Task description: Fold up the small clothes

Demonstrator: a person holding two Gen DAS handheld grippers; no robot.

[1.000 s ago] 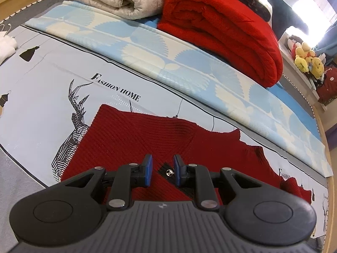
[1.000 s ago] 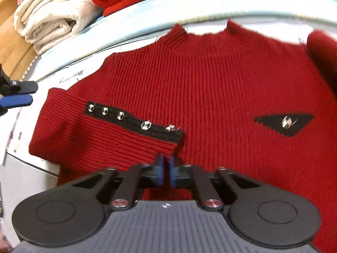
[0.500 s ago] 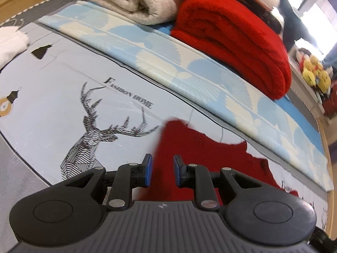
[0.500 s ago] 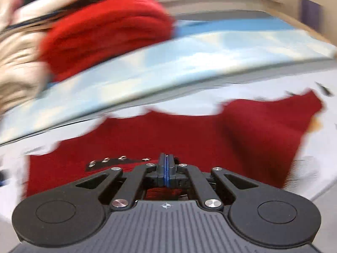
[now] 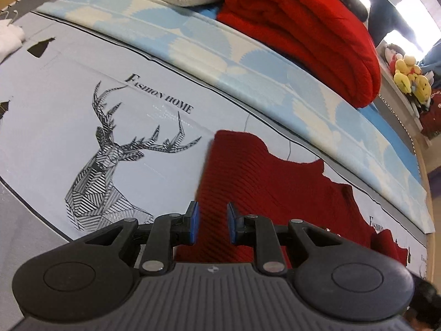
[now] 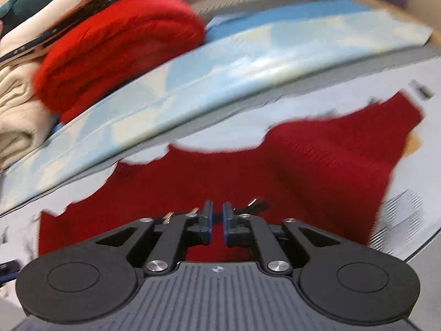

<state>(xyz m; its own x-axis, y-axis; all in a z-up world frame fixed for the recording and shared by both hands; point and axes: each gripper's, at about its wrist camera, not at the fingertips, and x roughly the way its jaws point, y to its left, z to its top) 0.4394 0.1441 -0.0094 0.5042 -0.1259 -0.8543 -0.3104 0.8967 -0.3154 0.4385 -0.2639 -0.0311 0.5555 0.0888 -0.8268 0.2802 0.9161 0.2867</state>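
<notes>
The left tongs (image 5: 210,222) stand a little apart with nothing clamped, hovering over the left edge of the dark red knit sweater (image 5: 248,171), which lies flat on the printed bed sheet (image 5: 55,104). The right tongs (image 6: 217,220) are opening, with no cloth between the pads, above the sweater's middle. Only the left view shows the deer print (image 5: 110,165); only the right, blurred, shows the sweater's right sleeve (image 6: 386,127).

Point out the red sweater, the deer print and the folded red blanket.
Red sweater (image 5: 248,171): left wrist view, ribbed body.
Deer print (image 5: 107,160): left wrist view, the neck.
Red blanket (image 5: 303,27): left wrist view, top of the fold.
</notes>
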